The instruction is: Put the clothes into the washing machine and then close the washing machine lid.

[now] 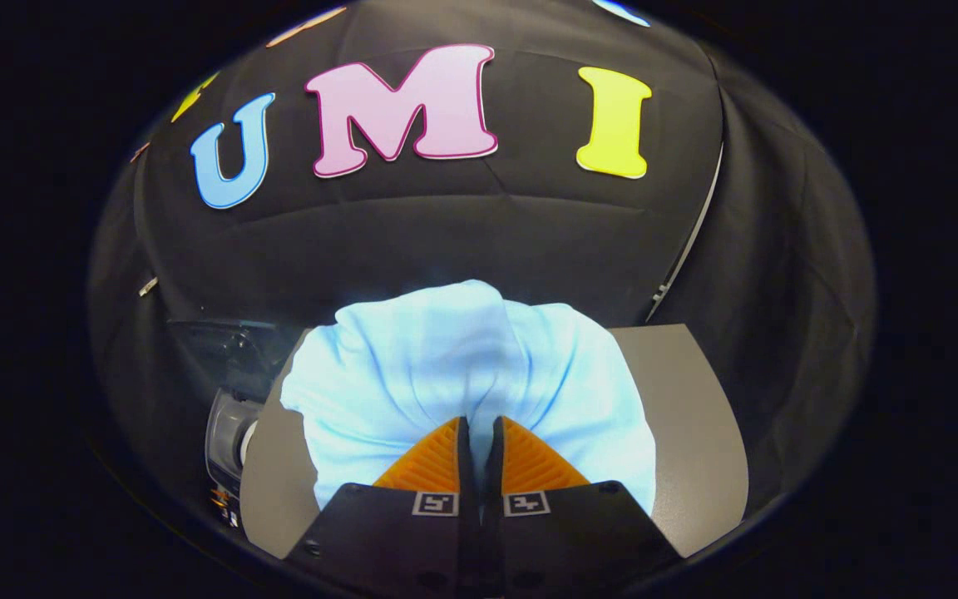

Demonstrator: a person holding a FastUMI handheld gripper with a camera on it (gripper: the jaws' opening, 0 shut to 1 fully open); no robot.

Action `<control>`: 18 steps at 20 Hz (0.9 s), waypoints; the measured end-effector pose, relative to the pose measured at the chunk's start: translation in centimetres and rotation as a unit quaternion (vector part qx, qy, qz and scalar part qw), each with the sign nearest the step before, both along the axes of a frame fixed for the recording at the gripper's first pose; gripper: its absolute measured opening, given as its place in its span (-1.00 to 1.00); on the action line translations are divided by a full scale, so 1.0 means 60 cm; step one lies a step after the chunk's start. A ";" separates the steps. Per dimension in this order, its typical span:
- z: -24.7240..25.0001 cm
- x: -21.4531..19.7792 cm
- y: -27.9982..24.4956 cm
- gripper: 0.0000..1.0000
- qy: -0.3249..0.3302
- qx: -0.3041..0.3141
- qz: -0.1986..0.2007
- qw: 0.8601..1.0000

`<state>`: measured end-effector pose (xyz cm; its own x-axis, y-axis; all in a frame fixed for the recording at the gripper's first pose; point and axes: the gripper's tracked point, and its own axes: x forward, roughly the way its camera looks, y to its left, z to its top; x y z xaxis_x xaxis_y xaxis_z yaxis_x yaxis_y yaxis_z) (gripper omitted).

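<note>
Left of the fingers, a dark washing machine sat beside the grey desk; most of its body was cut off or lost in shadow, so the lid position could not be made out. The gripper was nearly closed, both fingers pinching a fold of the pale blue garment, which bunched ahead of them and hid the desk's middle.
</note>
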<state>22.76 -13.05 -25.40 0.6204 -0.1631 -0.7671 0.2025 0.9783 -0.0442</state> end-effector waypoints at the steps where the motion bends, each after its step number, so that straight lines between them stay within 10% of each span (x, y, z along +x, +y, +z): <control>1: 0.001 0.000 0.000 -0.90 -0.002 0.001 -0.004 1.000; 18: 0.255 -0.018 0.241 -0.91 -0.147 0.005 0.078 0.986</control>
<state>21.70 1.38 -10.11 0.8334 -0.0410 -0.5511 0.0520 0.9986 0.0043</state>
